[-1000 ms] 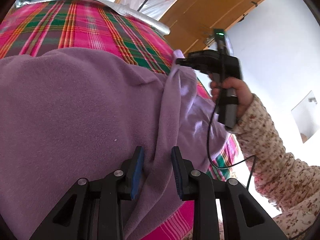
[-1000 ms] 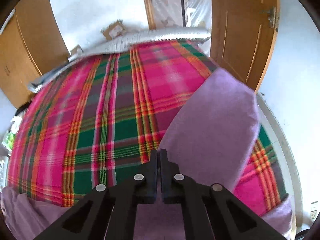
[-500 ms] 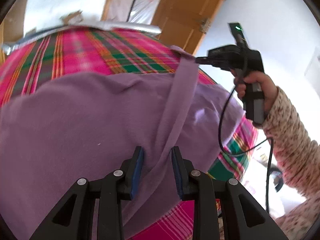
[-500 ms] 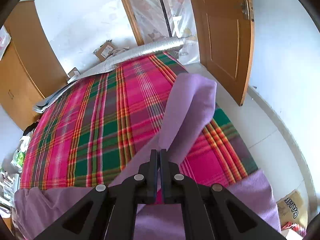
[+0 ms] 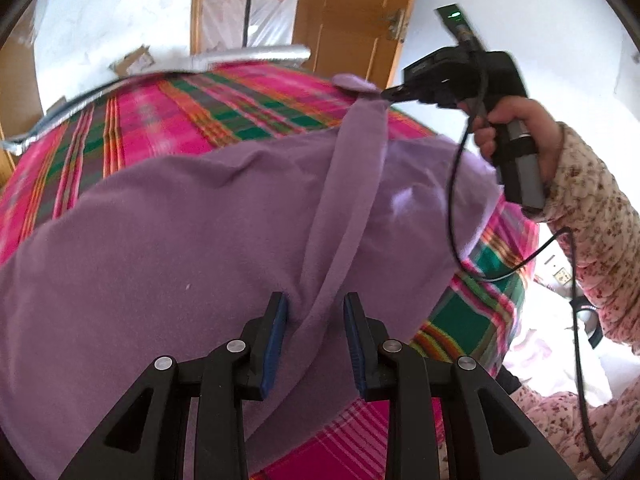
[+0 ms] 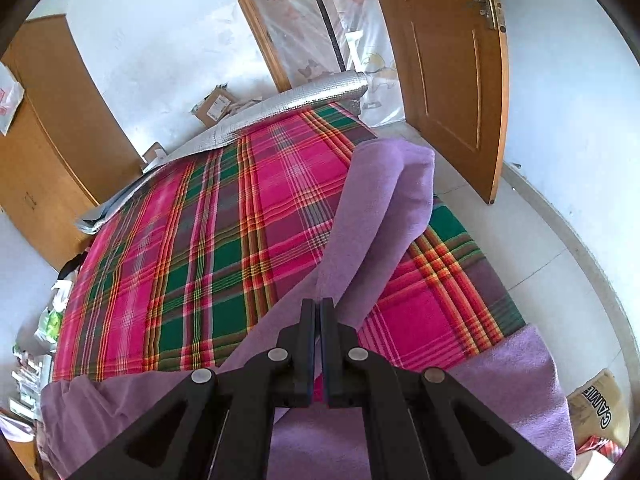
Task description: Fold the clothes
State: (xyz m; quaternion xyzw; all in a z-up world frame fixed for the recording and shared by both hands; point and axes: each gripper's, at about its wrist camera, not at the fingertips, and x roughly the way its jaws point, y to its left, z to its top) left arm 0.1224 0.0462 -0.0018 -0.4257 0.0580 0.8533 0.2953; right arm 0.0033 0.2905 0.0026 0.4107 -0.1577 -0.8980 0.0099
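Stretching taut over the plaid bedspread (image 6: 208,240), the purple garment (image 5: 168,240) had been lifted vs. a sec ago: right gripper (image 6: 317,308) clamped on its edge, left gripper (image 5: 316,320) jaws apart w/ fabric between; fold underway.

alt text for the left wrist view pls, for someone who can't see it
A purple garment lies on a pink and green plaid bedspread, with a raised strip of it stretched between the two grippers. The left gripper has the strip between its parted fingers, while the right gripper, held in a hand with a floral sleeve, pinches its far end. A wooden door stands behind.
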